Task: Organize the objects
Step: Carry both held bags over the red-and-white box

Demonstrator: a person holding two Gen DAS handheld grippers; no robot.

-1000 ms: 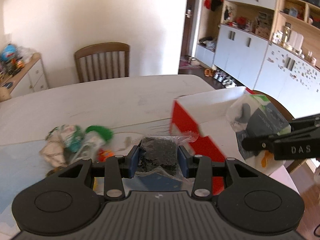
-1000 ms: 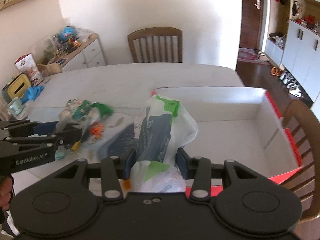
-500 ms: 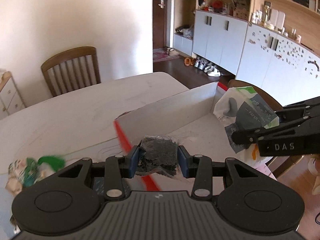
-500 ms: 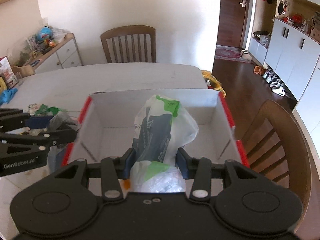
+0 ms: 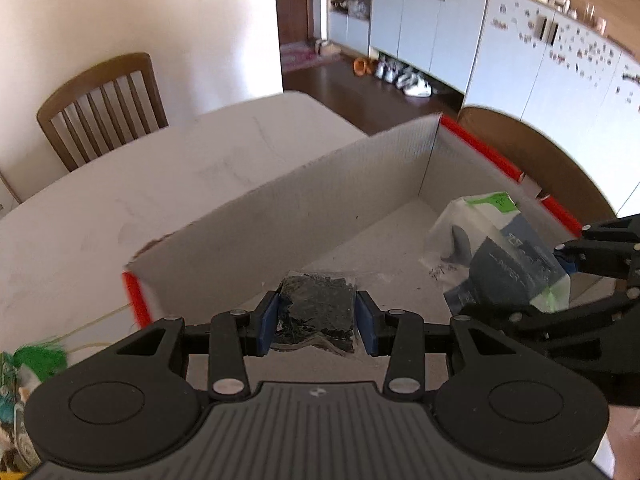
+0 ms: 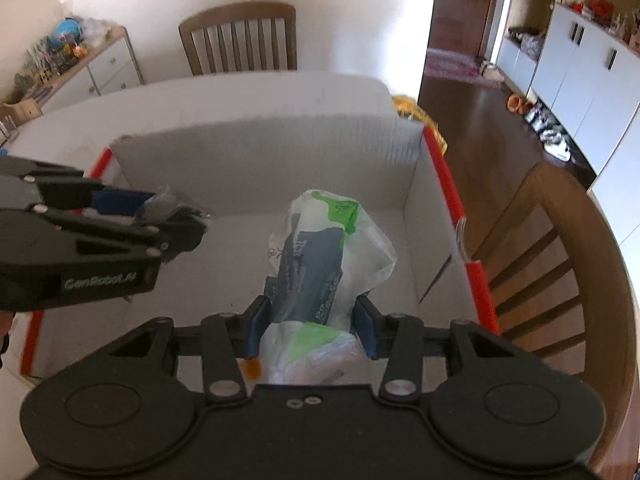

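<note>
The left gripper (image 5: 316, 322) is clamping a clear packet of dark bits (image 5: 316, 312) over the open red-edged box (image 5: 320, 200). The right gripper (image 6: 310, 330) is pinching a green-printed plastic bag (image 6: 320, 252) inside it. Only the left view is showing green-topped clutter (image 5: 36, 360) on the surface (image 5: 160, 168).

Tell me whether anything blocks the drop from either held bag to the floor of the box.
Nothing visible does. The clear bag of dark bits in the left tongs and the white-green plastic bag in the right tongs both hang over the bare box floor.
</note>
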